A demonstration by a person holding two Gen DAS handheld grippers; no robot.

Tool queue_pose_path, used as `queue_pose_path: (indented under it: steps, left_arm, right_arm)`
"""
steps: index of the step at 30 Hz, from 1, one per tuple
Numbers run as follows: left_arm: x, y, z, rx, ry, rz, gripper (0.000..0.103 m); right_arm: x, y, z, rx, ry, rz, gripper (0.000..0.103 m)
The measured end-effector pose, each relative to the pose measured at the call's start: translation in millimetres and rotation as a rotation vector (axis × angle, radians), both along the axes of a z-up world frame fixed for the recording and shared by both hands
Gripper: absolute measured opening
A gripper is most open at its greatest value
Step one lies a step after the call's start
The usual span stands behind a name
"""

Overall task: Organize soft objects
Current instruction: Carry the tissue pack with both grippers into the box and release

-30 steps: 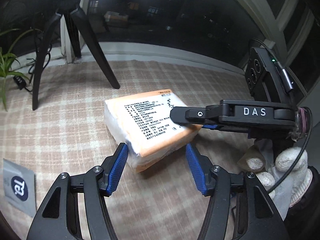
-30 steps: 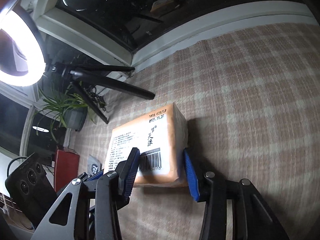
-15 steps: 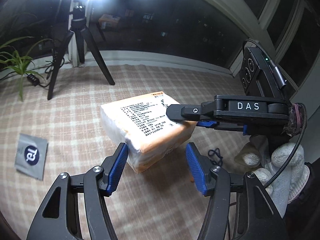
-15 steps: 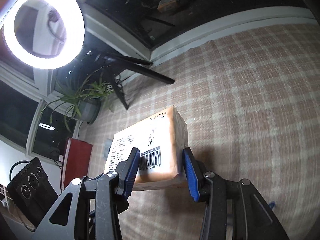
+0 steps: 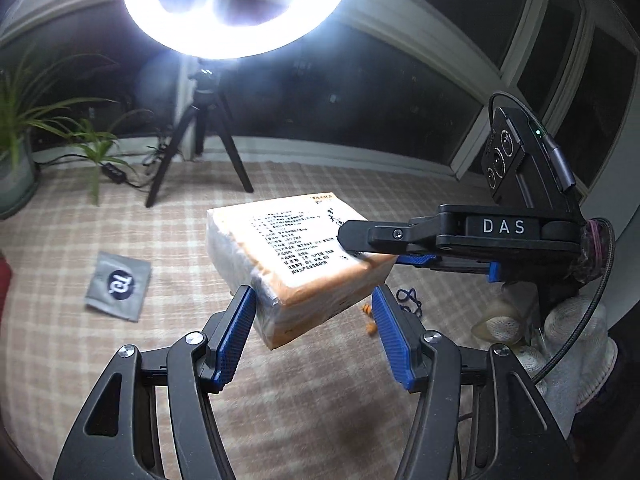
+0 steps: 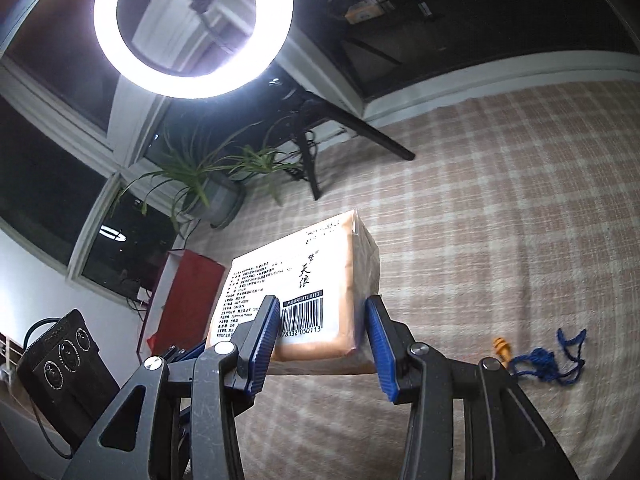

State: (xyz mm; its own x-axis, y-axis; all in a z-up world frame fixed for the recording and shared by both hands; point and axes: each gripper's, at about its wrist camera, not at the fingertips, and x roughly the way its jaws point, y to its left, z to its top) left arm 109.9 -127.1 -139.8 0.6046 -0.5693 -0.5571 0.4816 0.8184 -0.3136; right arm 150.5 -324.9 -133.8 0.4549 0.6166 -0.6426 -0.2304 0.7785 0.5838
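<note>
An orange and white tissue pack hangs in the air above the checked cloth, tilted, printed face up. My left gripper has its blue pads on the two sides of the pack's near corner and looks shut on it. My right gripper comes in from the right, one finger on top of the pack and one under it. In the right wrist view the pack sits barcode end first between the pads of my right gripper, which is shut on it.
A grey sachet lies on the cloth at the left. Orange earplugs on a blue cord lie at the right. A ring light on a tripod, a potted plant and a red box stand at the back.
Both grippers have risen together with the tissue pack, which has come up off the cloth. The ring light, sachet and earplugs have come into view.
</note>
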Motion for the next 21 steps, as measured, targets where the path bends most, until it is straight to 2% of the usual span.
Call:
queue_pose_path:
  steps: [12, 21]
  left_arm:
    - [-31, 77, 14, -0.039, -0.05, 0.075, 0.059]
    - [-51, 151, 23, -0.06, -0.085, 0.171, 0.059]
  right_arm:
    - [-25, 80, 29, -0.022, -0.043, 0.069, 0.04]
    - [-38, 164, 49, -0.047, -0.084, 0.158, 0.04]
